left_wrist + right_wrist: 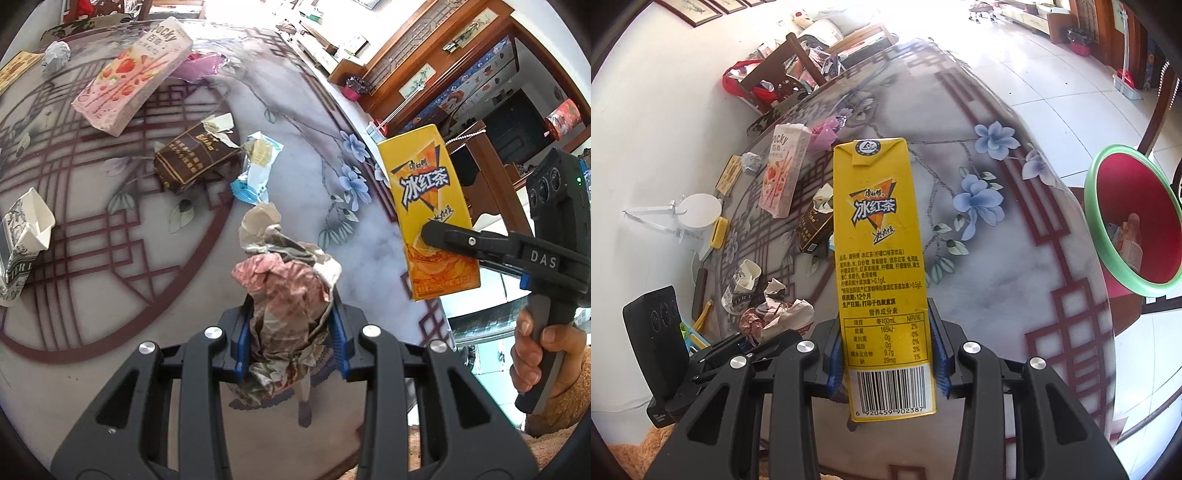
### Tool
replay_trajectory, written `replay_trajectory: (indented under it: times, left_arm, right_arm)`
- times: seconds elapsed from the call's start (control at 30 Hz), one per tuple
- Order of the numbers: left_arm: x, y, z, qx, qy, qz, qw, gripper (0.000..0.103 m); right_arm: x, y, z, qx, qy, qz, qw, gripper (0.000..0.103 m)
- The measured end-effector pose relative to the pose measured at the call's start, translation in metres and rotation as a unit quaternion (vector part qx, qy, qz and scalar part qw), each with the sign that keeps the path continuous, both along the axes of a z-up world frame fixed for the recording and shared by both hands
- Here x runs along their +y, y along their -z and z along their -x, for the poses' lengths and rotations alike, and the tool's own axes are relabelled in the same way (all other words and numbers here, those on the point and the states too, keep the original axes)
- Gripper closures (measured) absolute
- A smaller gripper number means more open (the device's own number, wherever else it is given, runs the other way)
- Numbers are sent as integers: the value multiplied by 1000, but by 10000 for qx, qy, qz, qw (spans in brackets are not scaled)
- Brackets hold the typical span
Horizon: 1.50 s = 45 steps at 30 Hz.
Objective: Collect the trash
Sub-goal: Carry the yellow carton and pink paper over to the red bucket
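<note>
Across the table, litter lay mostly far and left, while the red bin stood off its right edge. Your right gripper had its jaws pinched on the lower part of the yellow tea carton, held upright above the tabletop; it looked light and fairly stiff, best taken by its flat sides. Your left gripper was clamped on a crumpled paper wad, soft and easily crushed, so a mid-body grip likely suited it.

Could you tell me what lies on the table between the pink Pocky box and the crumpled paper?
In the left wrist view, a torn brown packet and a blue-white wrapper lie between the Pocky box and the crumpled paper.
</note>
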<state>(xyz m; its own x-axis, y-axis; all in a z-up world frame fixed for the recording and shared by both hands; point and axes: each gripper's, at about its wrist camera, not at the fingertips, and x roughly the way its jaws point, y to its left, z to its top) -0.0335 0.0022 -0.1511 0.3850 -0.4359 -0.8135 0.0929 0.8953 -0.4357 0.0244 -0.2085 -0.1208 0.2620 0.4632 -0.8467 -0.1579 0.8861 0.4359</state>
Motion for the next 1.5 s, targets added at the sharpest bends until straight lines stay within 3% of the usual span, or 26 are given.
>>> replay_trajectory:
  times: [0.8,0.97,1.5]
  left_arm:
    - [-26,6,-20,135,196,-51,9997,69]
    - [-30,3,-24,100,189,-27,9998,69]
    - [-75,-8,-42,11,511,-12,9987,69]
  right_arm:
    - [-28,10,-12,126,133,-16,9998,67]
    - [-32,1,-12,4,150,-9,9999,67]
    - [-94,-11,-17,-92,664,-133,9977,67]
